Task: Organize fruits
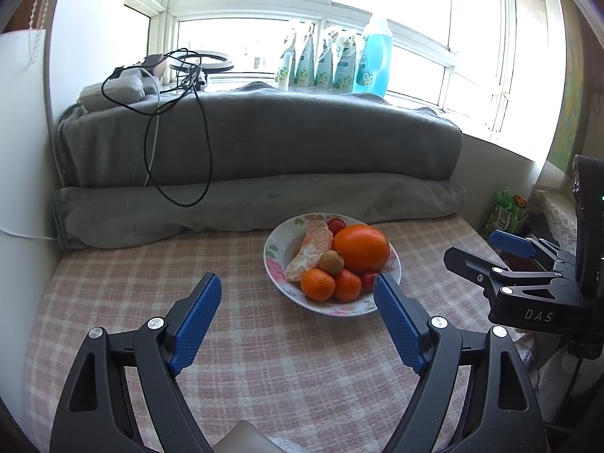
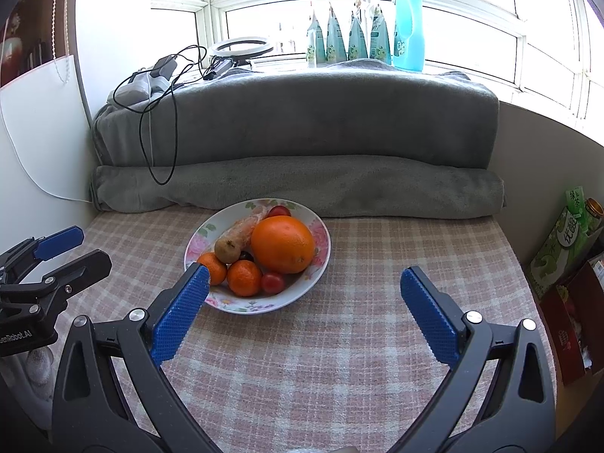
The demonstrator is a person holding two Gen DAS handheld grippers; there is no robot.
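A flowered plate (image 1: 277, 241) (image 2: 321, 239) sits on the checked cloth, holding a big orange (image 1: 360, 247) (image 2: 283, 243), a peeled citrus piece (image 1: 309, 249) (image 2: 241, 228), a brown kiwi (image 1: 331, 262) (image 2: 227, 250), two small mandarins (image 1: 318, 284) (image 2: 244, 277) and small red tomatoes (image 1: 336, 223) (image 2: 272, 283). My left gripper (image 1: 298, 283) hangs open over the cloth just short of the plate, with nothing between its blue pads. My right gripper (image 2: 304, 275) is open too, to the plate's right front, and shows side-on at the right edge of the left wrist view (image 1: 487, 249).
A rolled grey blanket (image 1: 260, 204) (image 2: 298, 185) and a bigger grey-covered bulk block the back. Cables (image 1: 177, 120) and a charger lie on top at the left. Bottles (image 1: 372, 56) line the window sill. Cartons (image 2: 562, 241) and a red box stand at the right edge.
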